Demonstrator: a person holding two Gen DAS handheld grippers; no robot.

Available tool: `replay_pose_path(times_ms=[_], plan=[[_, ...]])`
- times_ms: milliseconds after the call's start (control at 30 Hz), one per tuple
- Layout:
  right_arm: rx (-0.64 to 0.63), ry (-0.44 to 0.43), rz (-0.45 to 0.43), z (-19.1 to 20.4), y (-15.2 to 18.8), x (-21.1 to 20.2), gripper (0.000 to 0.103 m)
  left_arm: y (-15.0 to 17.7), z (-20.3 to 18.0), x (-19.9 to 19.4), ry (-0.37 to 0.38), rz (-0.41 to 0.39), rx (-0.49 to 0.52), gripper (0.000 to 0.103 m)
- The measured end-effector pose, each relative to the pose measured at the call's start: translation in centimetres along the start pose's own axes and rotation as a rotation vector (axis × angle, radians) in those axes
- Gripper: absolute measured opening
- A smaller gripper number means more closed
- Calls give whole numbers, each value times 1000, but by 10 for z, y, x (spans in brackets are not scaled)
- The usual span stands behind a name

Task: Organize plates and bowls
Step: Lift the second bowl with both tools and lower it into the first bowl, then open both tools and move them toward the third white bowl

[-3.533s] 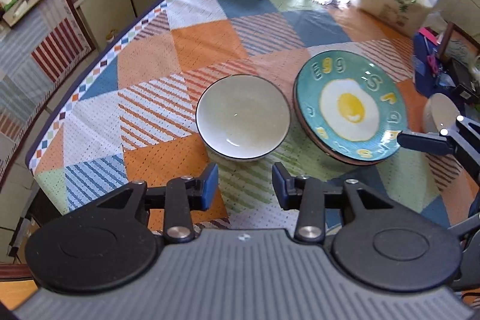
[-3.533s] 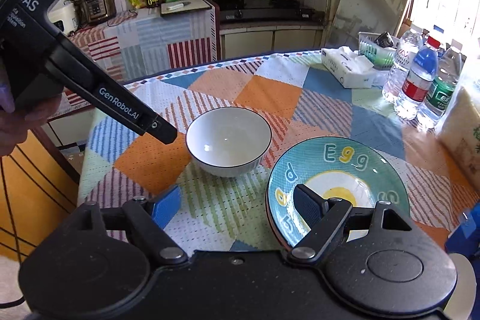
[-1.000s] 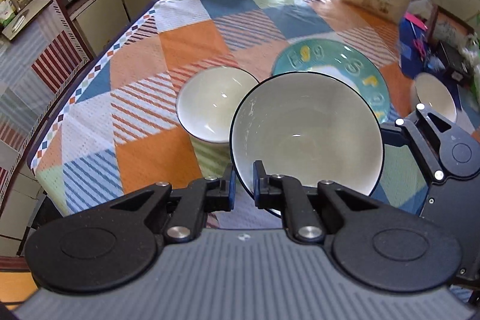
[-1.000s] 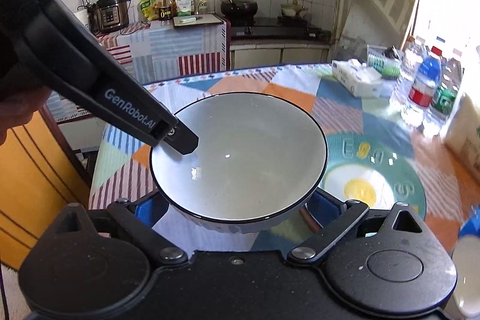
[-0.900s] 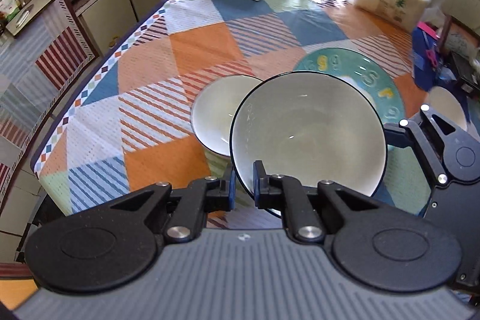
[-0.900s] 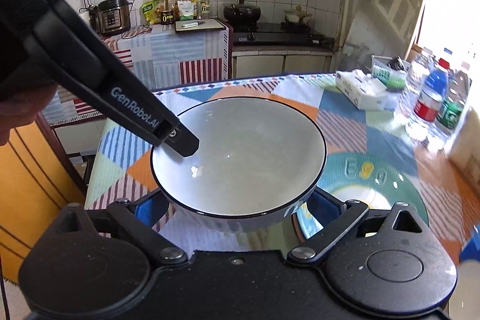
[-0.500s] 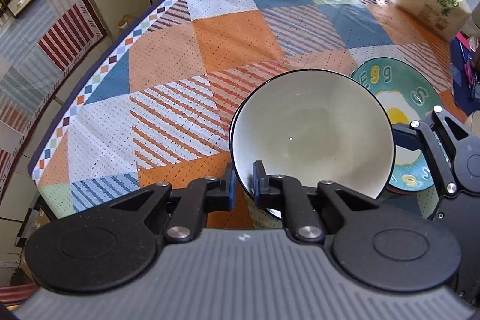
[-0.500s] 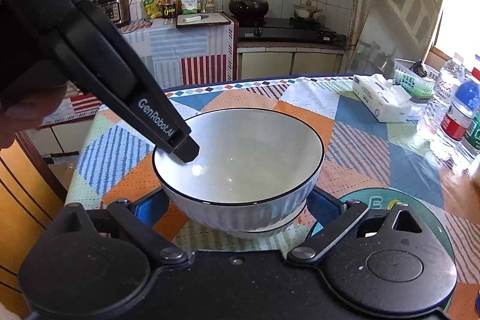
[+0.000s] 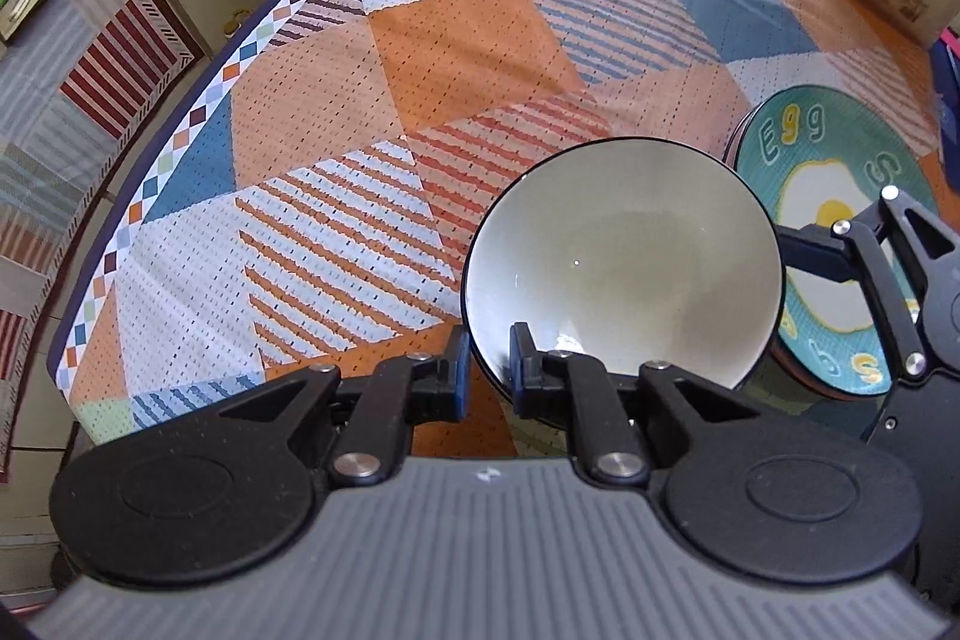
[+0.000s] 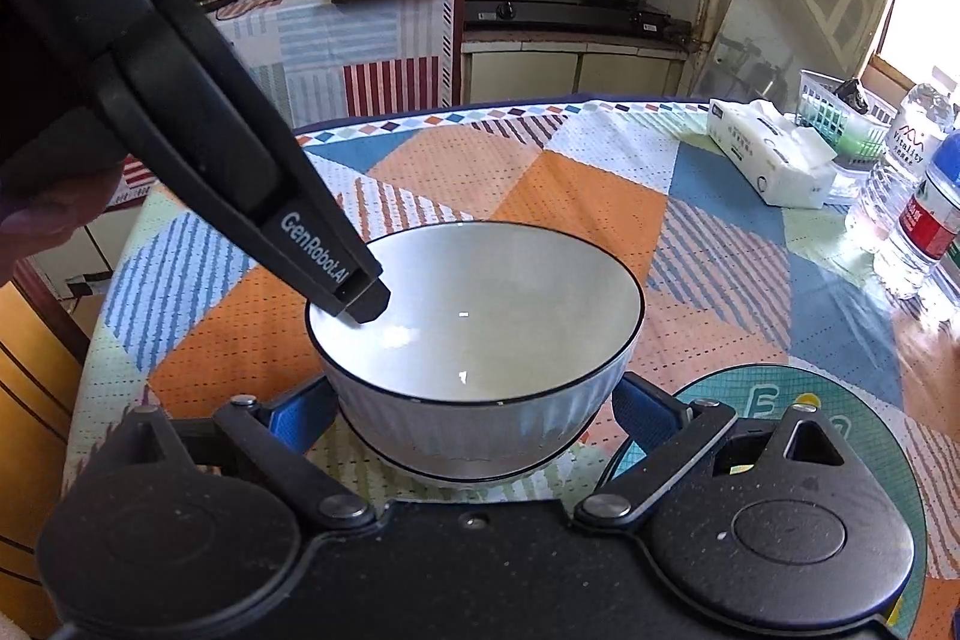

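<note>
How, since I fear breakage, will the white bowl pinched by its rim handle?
Glossy glaze: the white bowl probably slips easily in the left gripper, which pinches only its rim. Seemingly rigid ceramic, it may chip against the lower bowl.

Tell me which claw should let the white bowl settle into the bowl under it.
Left. The left claw pinches the bowl's rim and carries it just above the lower bowl. The right claw only straddles its sides, open, with the egg plate beside.
</note>
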State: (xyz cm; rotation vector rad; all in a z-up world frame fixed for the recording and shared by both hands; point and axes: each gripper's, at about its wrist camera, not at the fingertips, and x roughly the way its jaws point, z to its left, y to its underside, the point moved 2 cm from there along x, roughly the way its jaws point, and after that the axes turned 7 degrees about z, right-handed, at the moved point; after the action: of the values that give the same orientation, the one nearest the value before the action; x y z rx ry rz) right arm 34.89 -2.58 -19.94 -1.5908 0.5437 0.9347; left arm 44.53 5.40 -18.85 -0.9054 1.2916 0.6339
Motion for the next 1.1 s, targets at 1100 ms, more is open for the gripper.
replay_pose_path(times_ms=[1100], plan=[[191, 177, -110, -52, 100, -166, 99, 58, -141, -115, 22, -142, 170, 24]])
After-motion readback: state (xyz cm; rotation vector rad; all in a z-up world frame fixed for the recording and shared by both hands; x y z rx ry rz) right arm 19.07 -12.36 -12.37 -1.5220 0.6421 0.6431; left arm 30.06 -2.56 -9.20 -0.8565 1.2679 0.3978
